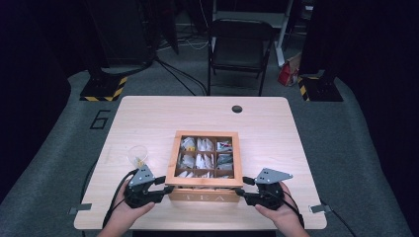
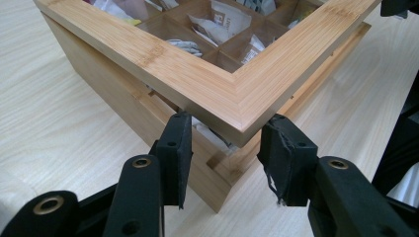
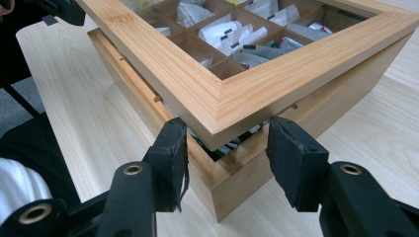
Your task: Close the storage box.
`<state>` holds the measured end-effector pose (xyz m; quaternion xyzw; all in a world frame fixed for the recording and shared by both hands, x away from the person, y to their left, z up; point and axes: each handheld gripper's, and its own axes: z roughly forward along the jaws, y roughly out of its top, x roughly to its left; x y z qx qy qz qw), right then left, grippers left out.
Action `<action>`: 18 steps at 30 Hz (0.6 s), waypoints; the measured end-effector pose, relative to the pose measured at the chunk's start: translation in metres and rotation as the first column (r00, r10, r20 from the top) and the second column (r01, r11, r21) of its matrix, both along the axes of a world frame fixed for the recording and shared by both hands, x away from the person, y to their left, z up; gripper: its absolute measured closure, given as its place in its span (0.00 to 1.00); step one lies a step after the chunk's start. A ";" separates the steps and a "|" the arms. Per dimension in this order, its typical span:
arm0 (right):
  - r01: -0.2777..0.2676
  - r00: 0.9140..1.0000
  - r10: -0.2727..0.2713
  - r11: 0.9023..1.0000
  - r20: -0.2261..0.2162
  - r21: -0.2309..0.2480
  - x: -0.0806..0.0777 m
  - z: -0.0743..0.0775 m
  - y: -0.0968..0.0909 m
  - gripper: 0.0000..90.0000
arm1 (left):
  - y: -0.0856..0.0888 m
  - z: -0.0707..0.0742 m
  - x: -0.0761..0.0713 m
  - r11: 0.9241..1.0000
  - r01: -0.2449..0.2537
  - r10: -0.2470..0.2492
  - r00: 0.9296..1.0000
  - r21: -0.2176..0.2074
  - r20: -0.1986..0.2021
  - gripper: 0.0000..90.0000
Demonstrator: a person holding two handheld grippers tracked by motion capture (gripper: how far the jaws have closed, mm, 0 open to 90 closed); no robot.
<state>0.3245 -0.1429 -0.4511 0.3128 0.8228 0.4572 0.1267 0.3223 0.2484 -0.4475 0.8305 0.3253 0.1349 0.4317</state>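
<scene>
Taking the tea box [image 1: 204,165] as your landmark: it sits near the middle of the tabletop [image 1: 148,118], toward your edge, with its framed lid [image 2: 237,98] raised a little off the base at the front, so a gap shows beneath it. At the box's front left corner, your left gripper [image 1: 165,187] has its jaws set astride the lid corner; the pads stand at either side of the wood, and whether they press it or hang just off it you cannot tell here. Behind that gripper, left of the box, stands one clear cup [image 1: 137,155] with something yellow in it. At the front right corner your right gripper [image 1: 240,191] mirrors the first, jaws spread around the lid corner [image 3: 222,111], contact likewise uncertain. Expect the lid to be stiff, light bamboo with a smooth finish, likely slippery on a pointed corner, so take it along the flat side edges just behind each corner and lift both sides evenly; the window panel may be fragile. Count: one box, one lid, nine compartments [image 1: 204,159] in three rows of three, each holding paper tea sachets [image 3: 232,34] too crowded to number, one cup, two grippers.
</scene>
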 end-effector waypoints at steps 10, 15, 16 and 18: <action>-0.017 1.000 0.018 0.999 -0.021 0.029 -0.001 0.003 -0.006 0.56 | 0.002 -0.003 -0.005 1.000 0.017 -0.017 1.000 0.017 -0.026 0.60; -0.001 1.000 0.002 0.999 -0.025 0.049 0.002 0.007 -0.012 0.56 | 0.004 -0.001 -0.004 1.000 0.011 -0.011 1.000 0.008 -0.021 0.60; 0.003 1.000 -0.002 0.999 -0.027 0.048 0.002 0.006 -0.012 0.56 | 0.004 -0.001 -0.004 1.000 0.011 -0.011 1.000 0.008 -0.019 0.60; 0.006 0.999 -0.005 0.999 -0.032 0.040 0.002 0.004 -0.011 0.56 | 0.004 -0.001 -0.004 1.000 0.011 -0.010 1.000 0.003 -0.020 0.60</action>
